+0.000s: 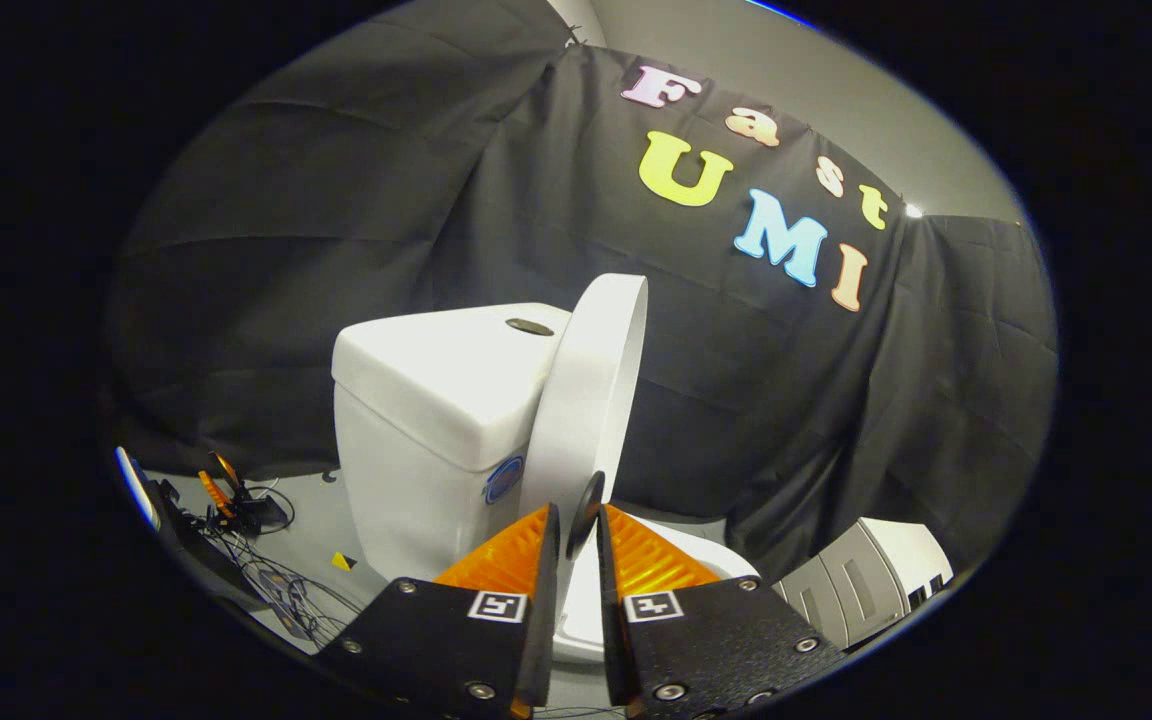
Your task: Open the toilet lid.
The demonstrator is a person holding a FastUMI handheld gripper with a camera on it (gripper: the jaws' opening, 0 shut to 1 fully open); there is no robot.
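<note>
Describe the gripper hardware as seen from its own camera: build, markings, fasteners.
The gripper has two wedge-shaped fingers with ribbed faces, tapering to narrow tips. Each is mounted on a black textured plate fastened with silver screws. Each plate carries a small square black-and-white marker near its inner edge. No cable on the gripper is visible.

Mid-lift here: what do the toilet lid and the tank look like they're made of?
Toilet lid: probably smooth white plastic, thin with a soft sheen; raised, the tool nearly shut at its lower edge. Tank: likely glazed ceramic, thick-walled and glossy.
</note>
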